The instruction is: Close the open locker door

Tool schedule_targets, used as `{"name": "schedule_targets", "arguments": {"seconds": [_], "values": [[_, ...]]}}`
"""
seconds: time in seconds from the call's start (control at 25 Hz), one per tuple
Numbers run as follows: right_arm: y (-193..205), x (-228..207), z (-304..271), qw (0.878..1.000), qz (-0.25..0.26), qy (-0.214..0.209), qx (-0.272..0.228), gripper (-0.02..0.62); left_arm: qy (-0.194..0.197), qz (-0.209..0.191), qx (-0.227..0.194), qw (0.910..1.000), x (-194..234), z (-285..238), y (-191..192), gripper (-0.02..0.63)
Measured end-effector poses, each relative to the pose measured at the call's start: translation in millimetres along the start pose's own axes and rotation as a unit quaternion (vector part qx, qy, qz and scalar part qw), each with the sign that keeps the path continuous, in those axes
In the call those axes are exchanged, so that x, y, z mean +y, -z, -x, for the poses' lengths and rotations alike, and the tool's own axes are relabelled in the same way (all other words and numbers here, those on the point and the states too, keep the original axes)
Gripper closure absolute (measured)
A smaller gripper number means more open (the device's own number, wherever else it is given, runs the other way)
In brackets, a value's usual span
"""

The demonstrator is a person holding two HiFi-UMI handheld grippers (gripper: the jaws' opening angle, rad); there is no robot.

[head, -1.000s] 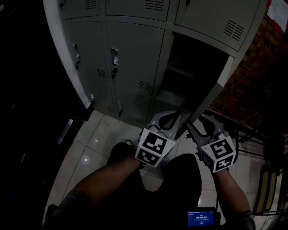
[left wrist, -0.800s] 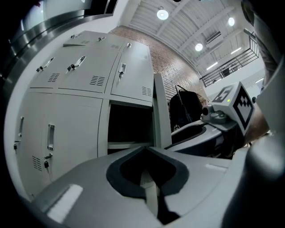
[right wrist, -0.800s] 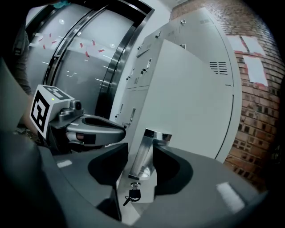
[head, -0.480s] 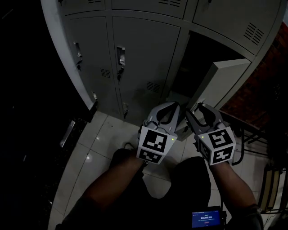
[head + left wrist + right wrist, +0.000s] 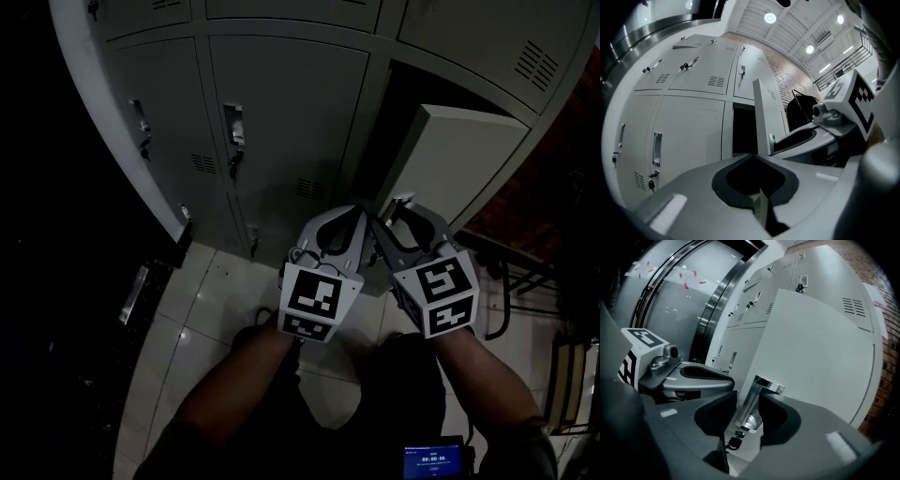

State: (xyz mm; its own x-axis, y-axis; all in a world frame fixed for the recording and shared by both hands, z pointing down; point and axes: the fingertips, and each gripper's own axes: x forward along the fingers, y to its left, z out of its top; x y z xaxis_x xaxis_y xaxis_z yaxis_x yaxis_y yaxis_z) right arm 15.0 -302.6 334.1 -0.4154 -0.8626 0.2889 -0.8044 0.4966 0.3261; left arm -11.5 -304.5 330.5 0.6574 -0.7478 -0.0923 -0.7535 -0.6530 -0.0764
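Task thing: locker door (image 5: 459,159), at 1 o'clock in head view, hinged on its right side, standing abt half open.
Gap: dark locker inside (image 5: 389,131) shows at 12 o'clock, betw. door's free edge and frame.
Right gripper (image 5: 394,211): just right of centre, tips at door's free edge. Its own view shows jaws either side of the metal handle (image 5: 752,404), clamped on it as far as I can judge; right jaw touching, left jaw v. close.
Left gripper (image 5: 347,220): dead centre, just beside the right one at its 9 o'clock. Jaws pressed together, nothing betw. them, not touching door.
Other lockers (image 5: 281,122): 10–12 o'clock, all closed.
Floor (image 5: 216,300): pale tiles at 7 o'clock.
Done: handle reached and held, prob.; door partway round.
Left: swing door the rest of the way twd 11 o'clock till flush w/ frame, then let go. Latch not yet engaged.
Progress: roughly mid-task, my est.
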Motion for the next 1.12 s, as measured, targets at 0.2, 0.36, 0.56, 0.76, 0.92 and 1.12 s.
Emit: {"name": "schedule_targets", "arguments": {"seconds": [0.2,0.36,0.56,0.76,0.92,1.12], "values": [[-2,-7,-19,1.0,0.001,0.001,-0.005,0.445,-0.012,0.0,-0.005,0.9999,18,-11,-2,0.601],[-3,-15,-35,1.0,0.005,0.005,-0.003,0.459,-0.018,-0.002,-0.012,0.9998,29,-21,-8,0.601],[-4,-28,-53,1.0,0.006,0.021,0.002,0.517,-0.024,0.004,-0.019,0.9995,40,-30,-12,0.601],[-4,-39,-68,1.0,-0.005,0.024,0.004,0.525,-0.024,0.01,-0.021,0.9994,44,-37,-9,0.601],[-3,-46,-79,0.999,-0.016,0.029,0.008,0.534,-0.027,0.013,-0.018,0.9994,49,-40,-4,0.601],[0,-58,-92,0.999,-0.023,0.04,0.008,0.543,-0.031,0.013,-0.017,0.9993,58,-43,-3,0.601]]}}
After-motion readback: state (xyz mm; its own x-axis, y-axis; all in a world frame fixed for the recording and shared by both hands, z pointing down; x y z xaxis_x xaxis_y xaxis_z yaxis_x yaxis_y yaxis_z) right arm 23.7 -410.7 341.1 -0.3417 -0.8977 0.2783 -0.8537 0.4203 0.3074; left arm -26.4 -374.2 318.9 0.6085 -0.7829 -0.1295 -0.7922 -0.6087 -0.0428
